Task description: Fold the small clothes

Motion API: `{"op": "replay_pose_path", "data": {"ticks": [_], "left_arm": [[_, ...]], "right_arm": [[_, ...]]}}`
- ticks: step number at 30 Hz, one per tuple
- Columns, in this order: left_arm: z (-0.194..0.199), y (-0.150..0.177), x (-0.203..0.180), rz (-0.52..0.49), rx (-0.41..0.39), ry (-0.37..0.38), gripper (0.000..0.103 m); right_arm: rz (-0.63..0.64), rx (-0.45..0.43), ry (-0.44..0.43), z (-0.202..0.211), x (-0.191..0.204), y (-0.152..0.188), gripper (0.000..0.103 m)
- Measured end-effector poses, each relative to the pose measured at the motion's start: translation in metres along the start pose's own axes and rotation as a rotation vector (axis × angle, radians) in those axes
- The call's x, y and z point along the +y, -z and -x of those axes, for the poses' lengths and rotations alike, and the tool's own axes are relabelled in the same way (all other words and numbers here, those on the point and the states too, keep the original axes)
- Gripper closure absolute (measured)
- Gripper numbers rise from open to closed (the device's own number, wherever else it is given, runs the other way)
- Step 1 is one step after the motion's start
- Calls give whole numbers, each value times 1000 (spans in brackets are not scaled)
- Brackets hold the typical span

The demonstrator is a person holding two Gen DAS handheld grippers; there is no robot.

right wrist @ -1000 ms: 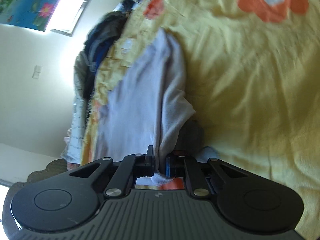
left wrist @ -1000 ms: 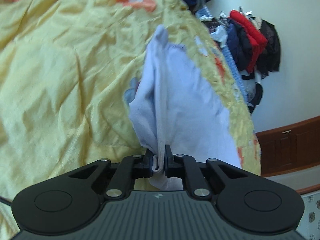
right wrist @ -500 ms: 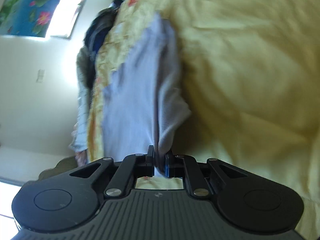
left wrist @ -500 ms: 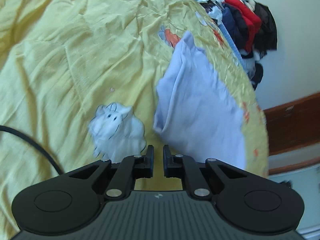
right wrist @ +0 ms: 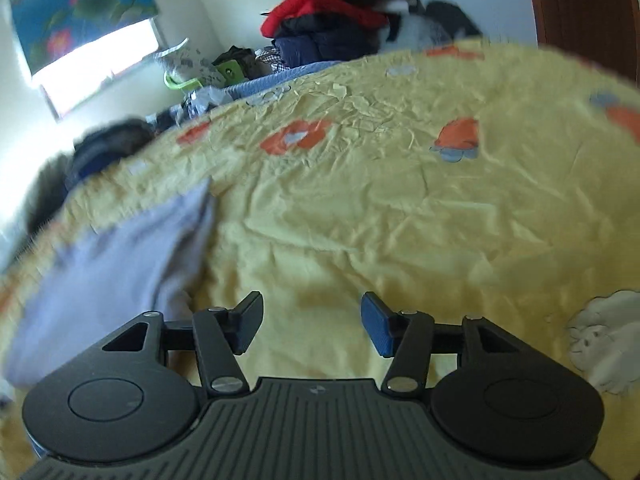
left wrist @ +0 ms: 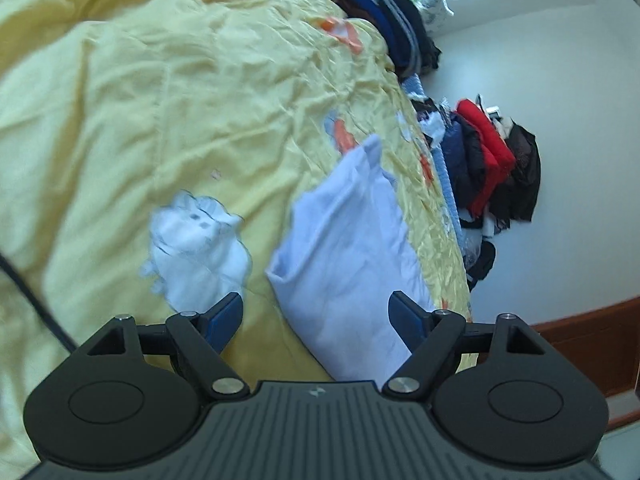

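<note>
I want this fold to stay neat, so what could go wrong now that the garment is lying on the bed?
The garment lies close to the bed's edge, so a nudge might slide it off toward the clothes pile. Both grippers, left and right, have just been opening with nothing gripped; the left's fingers hang over the cloth and could snag it. The fold's far corner sticks up and may flop open.

Yellow bedspread [left wrist: 160,100] – orange flower prints – dark clothes heap [left wrist: 492,168] beside the wall.
</note>
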State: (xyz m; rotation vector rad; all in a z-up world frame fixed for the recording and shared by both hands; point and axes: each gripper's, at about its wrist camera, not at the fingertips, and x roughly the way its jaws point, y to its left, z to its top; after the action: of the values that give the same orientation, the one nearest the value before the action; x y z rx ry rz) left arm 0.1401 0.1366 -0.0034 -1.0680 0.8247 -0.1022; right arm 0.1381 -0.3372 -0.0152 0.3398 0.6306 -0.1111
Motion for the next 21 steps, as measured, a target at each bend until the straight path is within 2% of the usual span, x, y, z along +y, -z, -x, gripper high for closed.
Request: {"op": "replay_pose_path", "data": {"ticks": [3,6,11,14,18,21], "left_arm": [[-7,3,-11,-49,-35,-55,23],[-18,8,-16,-76,-46,-91,23],[-30,17,-34,-151,-114,-165,23],[-39,25,-44,-222,-157,-211,21],[-52,45,-60,-383,-221,-311,20],[-58,57,-67,-440,-260,-369,18]], "right_arm": [[59,-77,-13,4,-2,17,28],[75,-72,-12,2,1,17,19],[116,-34,-60,-1,8,13,2],[157,-18,-41,-2,17,14,2],[177,-10,-29,-4,21,15,2],[186,-7,-23,-4,22,15,2]]}}
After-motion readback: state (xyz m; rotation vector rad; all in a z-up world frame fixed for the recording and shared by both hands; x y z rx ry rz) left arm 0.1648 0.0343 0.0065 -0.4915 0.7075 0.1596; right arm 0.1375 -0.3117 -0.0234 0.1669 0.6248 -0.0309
